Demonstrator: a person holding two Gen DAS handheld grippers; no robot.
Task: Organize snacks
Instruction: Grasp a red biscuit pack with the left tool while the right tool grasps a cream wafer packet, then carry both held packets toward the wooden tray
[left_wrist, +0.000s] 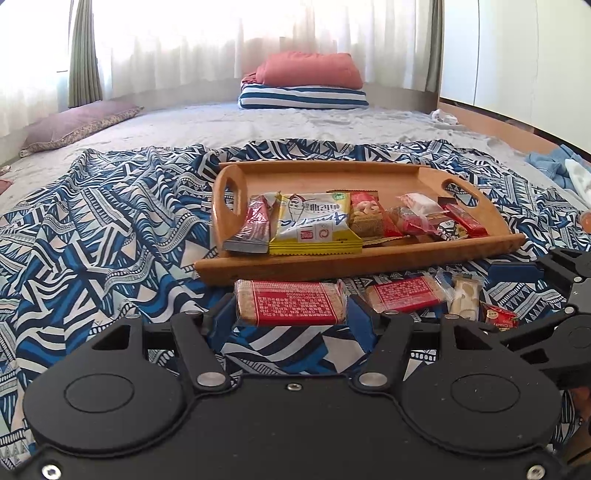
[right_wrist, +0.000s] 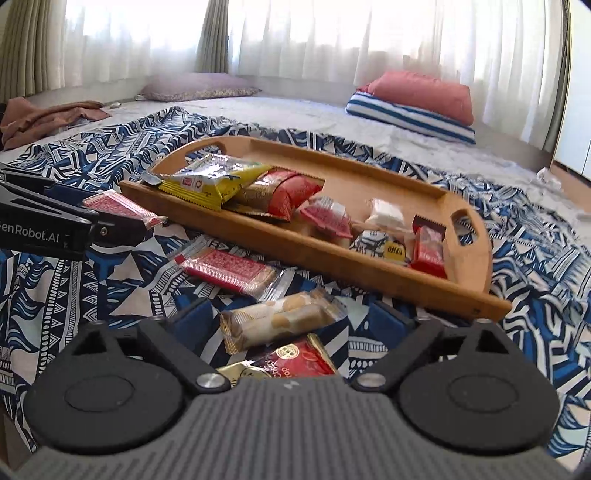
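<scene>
Left gripper (left_wrist: 291, 308) clamps a red bar (left_wrist: 291, 302), lifted just short of the tray (left_wrist: 369, 260); right gripper (right_wrist: 291, 321) gapes around a biscuit pack (right_wrist: 277, 319); slick wrappers, either could slip mid-carry.

Left gripper (left_wrist: 291, 314) angled down, clamped on a snack bar (left_wrist: 291, 302) — right gripper (right_wrist: 286, 325) jaws wide, gripping nothing.
</scene>
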